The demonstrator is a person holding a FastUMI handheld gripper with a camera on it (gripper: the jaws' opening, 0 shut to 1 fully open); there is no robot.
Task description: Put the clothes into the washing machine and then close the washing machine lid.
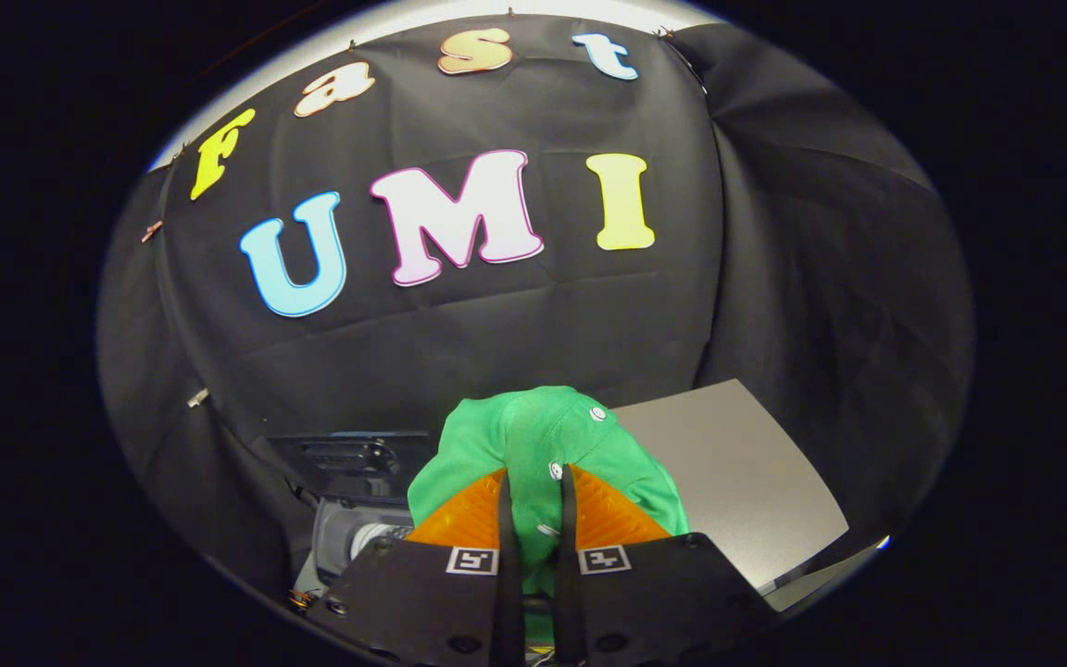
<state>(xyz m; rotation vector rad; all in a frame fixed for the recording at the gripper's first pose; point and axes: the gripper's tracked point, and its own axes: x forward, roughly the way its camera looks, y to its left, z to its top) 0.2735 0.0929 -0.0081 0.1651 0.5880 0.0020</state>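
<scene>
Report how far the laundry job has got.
Done: the green garment is picked up, pinched between the fingers of the gripper, both pressing on it.
In hand: it is held up in front of the grey lid, with the machine's opening lower down beside it.
Left: drop the garment in and shut the lid, which stands raised.

A staged recording booth: black cloth wall (533, 333) draped behind a washing machine (728, 463).

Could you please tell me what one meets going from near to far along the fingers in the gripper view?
The gripper, its fingers pressed on a fold of the green garment, then the rest of that garment bunched ahead, then the black cloth wall.
</scene>
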